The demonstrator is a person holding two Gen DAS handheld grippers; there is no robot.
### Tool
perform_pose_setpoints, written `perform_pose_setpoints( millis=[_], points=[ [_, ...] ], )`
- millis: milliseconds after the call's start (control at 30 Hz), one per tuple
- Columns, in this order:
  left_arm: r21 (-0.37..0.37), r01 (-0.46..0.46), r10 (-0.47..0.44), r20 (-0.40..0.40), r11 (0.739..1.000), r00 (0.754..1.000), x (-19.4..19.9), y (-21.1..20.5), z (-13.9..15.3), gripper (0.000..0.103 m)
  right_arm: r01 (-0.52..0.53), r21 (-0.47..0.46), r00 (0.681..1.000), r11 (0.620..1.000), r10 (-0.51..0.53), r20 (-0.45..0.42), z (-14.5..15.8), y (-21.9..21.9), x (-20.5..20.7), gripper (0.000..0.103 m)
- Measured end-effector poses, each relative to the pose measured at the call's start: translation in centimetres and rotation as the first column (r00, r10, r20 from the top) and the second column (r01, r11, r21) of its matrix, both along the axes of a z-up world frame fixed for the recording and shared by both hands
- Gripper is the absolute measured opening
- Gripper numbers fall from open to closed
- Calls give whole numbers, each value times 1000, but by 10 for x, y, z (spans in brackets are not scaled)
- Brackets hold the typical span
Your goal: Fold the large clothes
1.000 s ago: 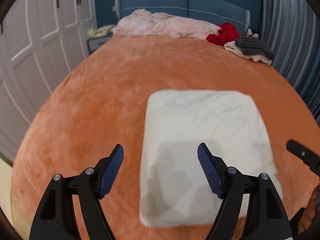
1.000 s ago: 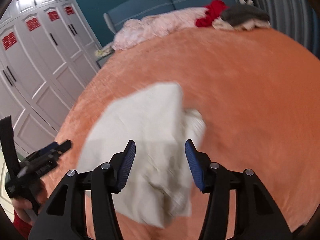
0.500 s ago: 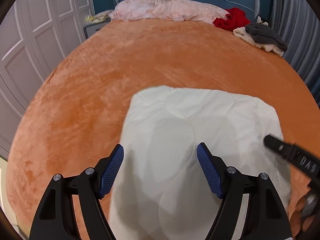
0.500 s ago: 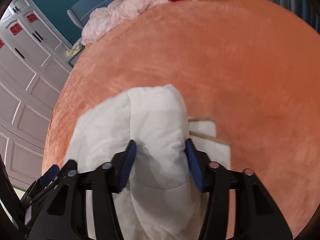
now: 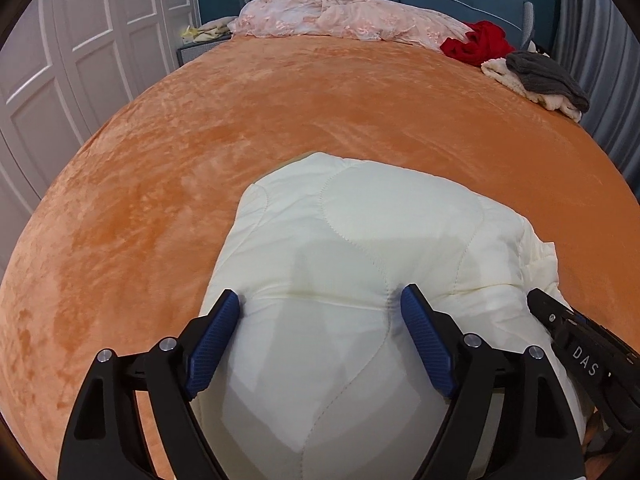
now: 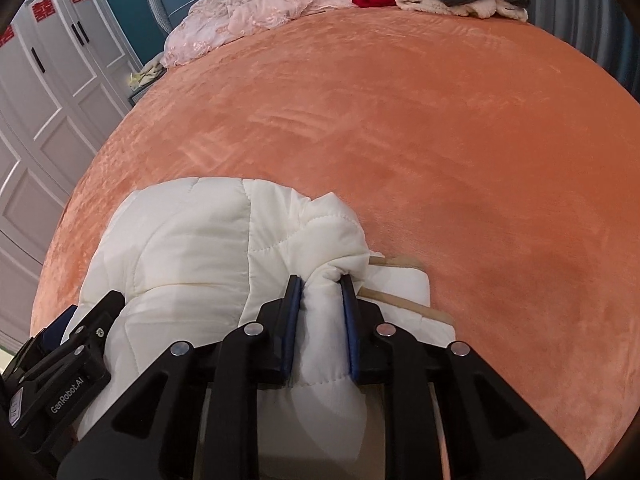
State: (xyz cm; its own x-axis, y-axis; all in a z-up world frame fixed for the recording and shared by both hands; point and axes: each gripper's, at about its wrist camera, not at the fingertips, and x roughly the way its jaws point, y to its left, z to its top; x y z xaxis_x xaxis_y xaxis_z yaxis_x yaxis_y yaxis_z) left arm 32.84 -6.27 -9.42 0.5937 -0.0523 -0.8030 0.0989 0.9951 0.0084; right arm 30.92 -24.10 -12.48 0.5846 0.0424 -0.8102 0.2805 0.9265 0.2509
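A white quilted garment [image 5: 360, 216] lies folded in a puffy bundle on the orange bed cover [image 5: 280, 112]. My left gripper [image 5: 318, 294] pushes down on its near part. The jaws are opening wide, and the padding bulges up between the blue pads without being pinched. In the right wrist view the same garment [image 6: 192, 232] fills the lower left. My right gripper [image 6: 320, 280] is closing its jaws on a bunched fold at the garment's right edge, and the pads squeeze it. Tan trim strips [image 6: 400, 300] stick out beside that fold. Each gripper also shows in the other's view: the right gripper [image 5: 580, 344] and the left gripper [image 6: 72, 344].
At the headboard end lie a pink lace garment [image 5: 340, 16], a red one [image 5: 476, 42] and a grey and cream pile [image 5: 540, 76]. White wardrobe doors [image 5: 60, 60] stand to the left and a grey curtain [image 5: 600, 60] hangs to the right. Bare orange cover [image 6: 440, 140] stretches beyond the bundle.
Both grippers have come down onto the white garment, which now looms much larger. The right jaws have narrowed from wide to a pinch on a fold.
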Motion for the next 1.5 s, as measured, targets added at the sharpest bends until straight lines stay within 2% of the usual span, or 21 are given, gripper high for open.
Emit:
perform_pose_setpoints(
  millis=[367,533,667,733,800,867,900,1000,1067,1167,1267,1500],
  points=[
    [22,-16,16,28,1000,999,2,-5,-12,83,-4,-33,1000,999,4,24,-8,5,2,20],
    [23,-19,19,34,1000,999,1,-4,-11,84,-1,8,999,1000,0,36,-6,0,-1,23],
    [12,7,-7,20,1000,1000,-11,6,2,84,-9,88,999,996,5,41,26,-16,-26,28],
    [0,15,-15,19,1000,1000,-25,14,13,84,-46,55,996,997,41,77,46,-15,-51,28],
    [-21,12,-12,8,1000,1000,-45,24,23,84,-100,15,991,995,98,95,63,-9,-76,22],
    [-41,7,-8,-6,999,1000,-64,33,31,84,-170,-13,981,985,171,89,74,1,-101,8],
    [-49,2,-3,-23,999,1000,-74,37,33,84,-199,-20,977,980,200,76,76,6,-109,7],
    [-63,-7,2,-79,998,997,-99,46,32,83,-264,-33,964,964,264,8,68,23,-126,4],
    [-64,-17,10,-106,998,994,-116,51,27,82,-285,-81,958,955,282,-44,56,32,-135,2],
    [-72,-36,25,-151,997,988,-129,57,16,83,-282,-78,957,956,275,-93,40,35,-137,0],
    [-52,-41,32,-157,998,987,-134,56,9,84,-271,-73,956,960,259,-141,24,36,-131,0],
    [-6,-51,49,-162,999,985,-130,47,2,86,-252,-72,958,965,239,-158,9,41,-125,0]
  ],
)
